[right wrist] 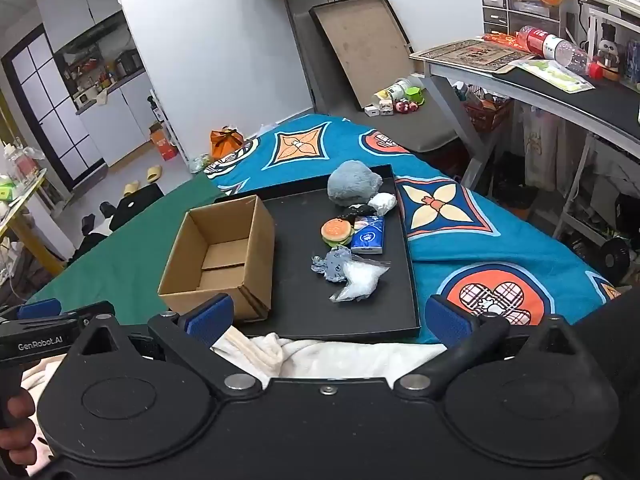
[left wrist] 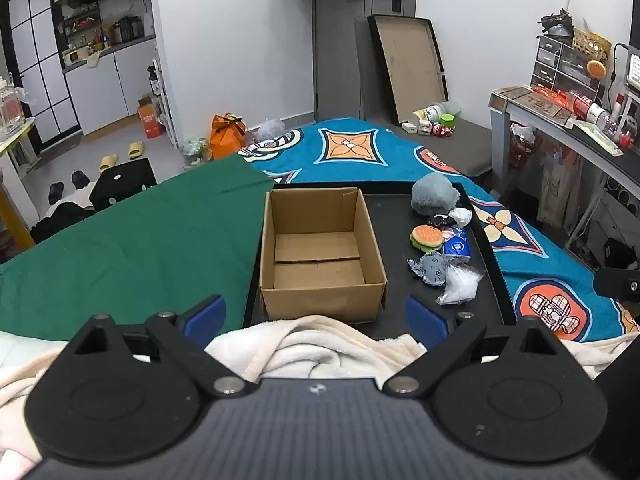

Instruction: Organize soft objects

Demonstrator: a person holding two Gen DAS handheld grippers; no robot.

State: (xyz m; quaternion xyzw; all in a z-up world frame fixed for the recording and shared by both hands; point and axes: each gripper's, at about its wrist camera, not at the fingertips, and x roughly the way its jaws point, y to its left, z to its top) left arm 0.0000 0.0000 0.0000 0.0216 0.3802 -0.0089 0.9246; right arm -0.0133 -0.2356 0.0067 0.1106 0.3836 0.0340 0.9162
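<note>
step: first pick | left gripper, right gripper: jaws spread, empty | soft toys beside cardboard box on black tray | approach burger toy from above (squashes easily), pinch lightly.

Even, soft indoor light, faint shadows, sharp focus, strong fisheye bending at edges.

An open cardboard box stood empty on the left side of a black tray. To its right lay a row of soft things: a grey plush ball farthest off, a white wad, a burger toy touching a blue tissue pack, a grey plush, and a clear bag nearest.
</note>
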